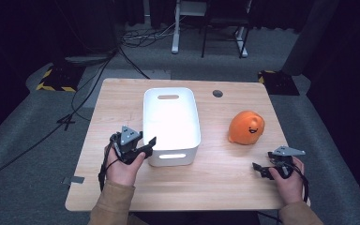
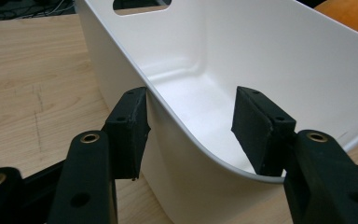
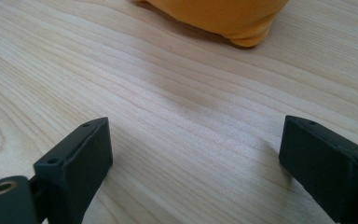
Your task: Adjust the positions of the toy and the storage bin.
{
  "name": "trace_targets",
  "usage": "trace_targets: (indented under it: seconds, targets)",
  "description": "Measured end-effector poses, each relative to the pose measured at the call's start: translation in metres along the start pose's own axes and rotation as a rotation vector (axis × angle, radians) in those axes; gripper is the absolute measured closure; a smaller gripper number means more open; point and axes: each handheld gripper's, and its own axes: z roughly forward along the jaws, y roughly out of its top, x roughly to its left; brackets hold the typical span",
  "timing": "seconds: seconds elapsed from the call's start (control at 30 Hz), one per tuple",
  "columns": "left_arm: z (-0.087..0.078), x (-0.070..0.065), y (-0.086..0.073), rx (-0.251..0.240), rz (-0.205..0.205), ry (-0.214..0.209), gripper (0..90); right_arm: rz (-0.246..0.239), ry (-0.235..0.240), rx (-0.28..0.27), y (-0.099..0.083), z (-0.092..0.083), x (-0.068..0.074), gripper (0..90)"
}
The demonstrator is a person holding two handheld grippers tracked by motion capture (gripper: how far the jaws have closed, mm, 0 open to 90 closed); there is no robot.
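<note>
A white plastic bin (image 1: 195,123) with handle slots stands at the middle of the wooden table (image 1: 122,101). My left gripper (image 1: 149,144) sits at the bin's near left corner. In the left gripper view the bin's wall (image 2: 270,51) passes between the jaws of the left gripper (image 2: 191,107), one pad outside and one inside. The inside pad stands off the wall, so the jaws are open. An orange plush toy (image 1: 246,127) with a smiling face lies right of the bin. My right gripper (image 1: 258,169) rests near the front right, open, with bare wood between its jaws (image 3: 196,140) and the toy (image 3: 219,16) ahead.
A round cable hole (image 1: 217,93) sits in the table's far edge. Grey carpet surrounds the table, with cables (image 1: 84,89) trailing at the left and desk legs (image 1: 175,28) beyond. The bin holds nothing that I can see.
</note>
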Motion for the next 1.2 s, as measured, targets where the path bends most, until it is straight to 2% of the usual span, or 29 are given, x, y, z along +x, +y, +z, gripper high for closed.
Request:
trace_targets:
  seconds: [0.1,0.17,0.43,0.7,1.0,1.2]
  targets:
    - [-0.002,-0.005,-0.003,-0.004,0.014,-0.013,46.1,0.001,0.0,-0.002,0.0,0.0,0.0,9.5]
    - [-0.003,-0.01,-0.005,-0.002,0.007,-0.029,46.1,0.001,-0.001,-0.002,0.0,0.0,0.0,9.5]
    - [-0.008,-0.03,-0.013,-0.009,0.025,-0.054,43.2,0.001,-0.001,-0.002,0.0,0.0,0.0,9.6]
    - [-0.015,-0.051,-0.02,0.003,0.061,-0.081,39.7,-0.002,0.001,-0.002,0.0,0.0,0.0,9.5]
    - [-0.021,-0.073,-0.03,0.002,0.07,-0.138,35.7,-0.003,0.002,-0.001,0.0,0.0,0.0,9.5]
    - [-0.028,-0.09,-0.038,0.005,0.083,-0.15,31.9,-0.002,0.002,-0.001,0.0,0.0,0.0,9.5]
